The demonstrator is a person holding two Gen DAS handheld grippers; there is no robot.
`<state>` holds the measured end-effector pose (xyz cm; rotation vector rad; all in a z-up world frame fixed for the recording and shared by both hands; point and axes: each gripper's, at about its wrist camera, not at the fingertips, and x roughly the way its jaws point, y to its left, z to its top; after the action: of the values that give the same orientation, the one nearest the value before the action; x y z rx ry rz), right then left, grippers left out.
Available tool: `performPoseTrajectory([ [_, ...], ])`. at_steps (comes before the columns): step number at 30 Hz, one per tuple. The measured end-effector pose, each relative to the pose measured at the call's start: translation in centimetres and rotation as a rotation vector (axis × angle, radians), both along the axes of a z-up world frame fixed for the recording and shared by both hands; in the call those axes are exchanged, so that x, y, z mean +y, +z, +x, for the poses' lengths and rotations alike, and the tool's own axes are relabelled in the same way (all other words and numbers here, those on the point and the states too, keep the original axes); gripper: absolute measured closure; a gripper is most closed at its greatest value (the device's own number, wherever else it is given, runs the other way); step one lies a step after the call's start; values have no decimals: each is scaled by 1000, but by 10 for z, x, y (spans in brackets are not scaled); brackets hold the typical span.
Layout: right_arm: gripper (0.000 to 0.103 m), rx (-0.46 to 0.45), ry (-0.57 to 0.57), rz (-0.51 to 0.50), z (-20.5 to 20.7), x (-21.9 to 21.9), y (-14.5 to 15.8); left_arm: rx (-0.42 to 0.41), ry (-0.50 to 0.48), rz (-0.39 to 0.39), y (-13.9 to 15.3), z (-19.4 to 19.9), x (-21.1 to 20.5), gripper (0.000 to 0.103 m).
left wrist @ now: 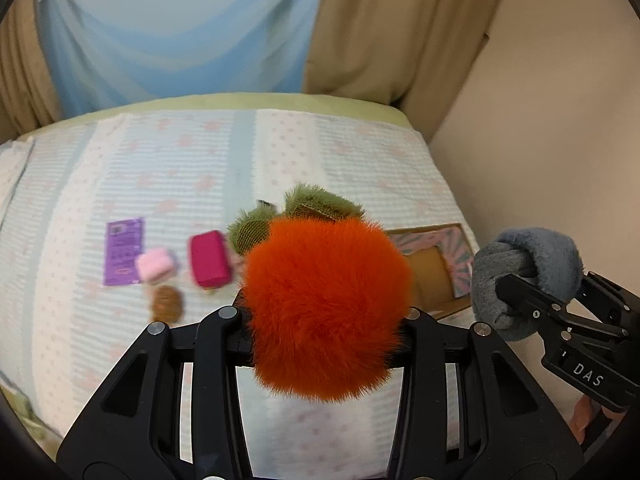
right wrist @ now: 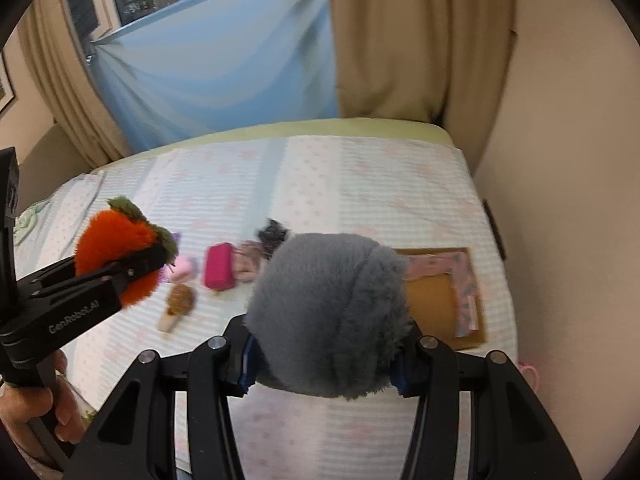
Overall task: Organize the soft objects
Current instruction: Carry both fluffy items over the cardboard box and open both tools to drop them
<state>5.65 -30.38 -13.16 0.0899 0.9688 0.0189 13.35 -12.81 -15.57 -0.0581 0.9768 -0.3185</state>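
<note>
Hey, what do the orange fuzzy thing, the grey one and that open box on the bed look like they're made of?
Orange fuzzy thing: long-pile faux fur or plush, judging by the fine hairs fringing its outline; green fuzzy leaves on top.
Grey one: short, matte plush or fleece with a soft nap.
Open box: looks like brown cardboard, with pink patterned paper on its flaps; blur leaves this uncertain.

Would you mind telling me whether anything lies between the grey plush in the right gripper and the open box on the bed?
Nothing visible does. The grey plush hangs above the bedspread, and the box lies just right of it, unobstructed.
</note>
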Motion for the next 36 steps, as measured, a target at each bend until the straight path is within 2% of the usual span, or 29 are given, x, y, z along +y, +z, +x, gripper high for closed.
performPoseTrajectory([
  [6, 56, 70, -47, -18, 22, -63, -24, 57, -60, 11, -26, 18, -71, 67],
  [12, 56, 172, -77, -20, 62, -100, -73, 171, -107, 44, -83, 45, -118, 67],
  [16, 56, 256, -81, -13, 90, -116, -114, 211, -92, 55, -121, 67, -130, 67],
  [21, 56, 360, -78, -5, 121, -128, -164, 309, -97, 76, -180, 94, -141, 67],
  [25, 56, 435, -80, 23, 136, -136, -203, 387, -131, 131, -223, 105, -155, 67],
  [30, 56, 494, -74, 42, 144, -143, -232, 433, -144, 174, -249, 107, -163, 67],
  [32, 53, 513, -71, 49, 144, -142, -234, 414, -141, 211, -249, 107, -166, 62],
  [33, 52, 518, -72, 50, 145, -142, -234, 403, -139, 225, -248, 107, -167, 51],
  [34, 48, 517, -74, 51, 147, -141, -235, 390, -134, 244, -245, 108, -169, 29],
  [36, 34, 519, -73, 48, 151, -140, -237, 357, -131, 291, -238, 108, -174, 11],
])
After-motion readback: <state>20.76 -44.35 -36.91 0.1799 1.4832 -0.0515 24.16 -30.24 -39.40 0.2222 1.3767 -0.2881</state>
